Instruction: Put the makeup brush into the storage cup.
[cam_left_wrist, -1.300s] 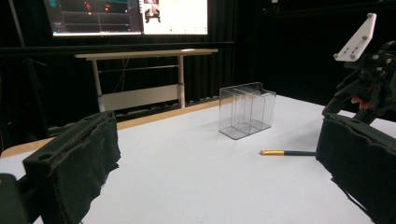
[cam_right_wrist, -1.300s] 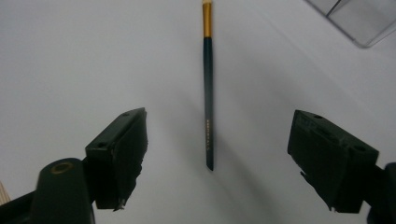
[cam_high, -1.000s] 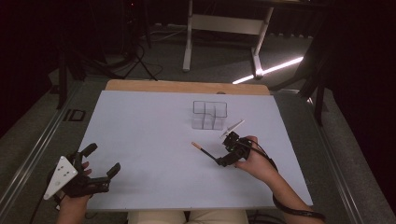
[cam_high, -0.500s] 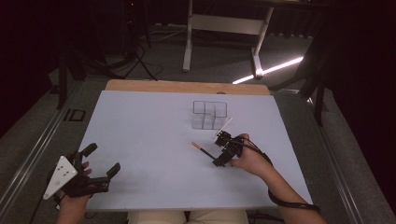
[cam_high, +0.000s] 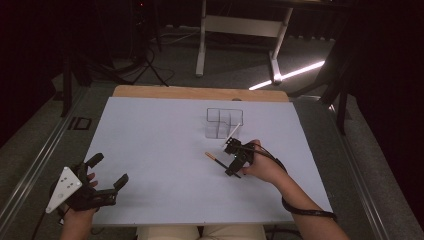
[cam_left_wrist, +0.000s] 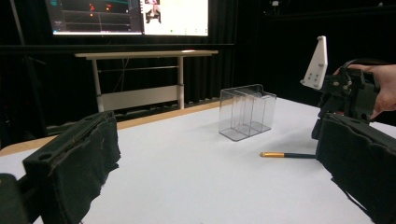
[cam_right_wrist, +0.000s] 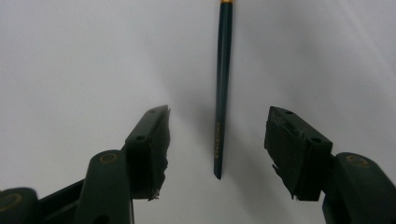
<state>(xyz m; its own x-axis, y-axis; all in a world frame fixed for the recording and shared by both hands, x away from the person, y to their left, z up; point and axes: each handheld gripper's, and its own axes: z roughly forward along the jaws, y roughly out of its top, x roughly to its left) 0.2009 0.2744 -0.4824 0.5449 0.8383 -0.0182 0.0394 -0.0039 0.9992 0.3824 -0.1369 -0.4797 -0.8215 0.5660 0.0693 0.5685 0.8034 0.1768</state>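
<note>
One clear compartmented organizer (cam_high: 224, 123) stands empty on the white worktop (cam_high: 150, 150). One dark pencil (cam_right_wrist: 222, 88) lies between the right gripper (cam_right_wrist: 217, 144)'s closing, untouching jaws. The left gripper (cam_high: 107, 175)'s jaws are released.

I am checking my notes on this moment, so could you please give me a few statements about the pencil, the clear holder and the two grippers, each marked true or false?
1. The pencil lies flat on the white table. True.
2. The right gripper is clamped on the pencil. False: its jaws have just been closing, but both still stand clear of the pencil between them.
3. The clear holder stands upright. True.
4. The left gripper holds the pencil. False: it is open, near the table's front left corner.
5. The pencil stands inside the holder. False: it lies outside.
</note>
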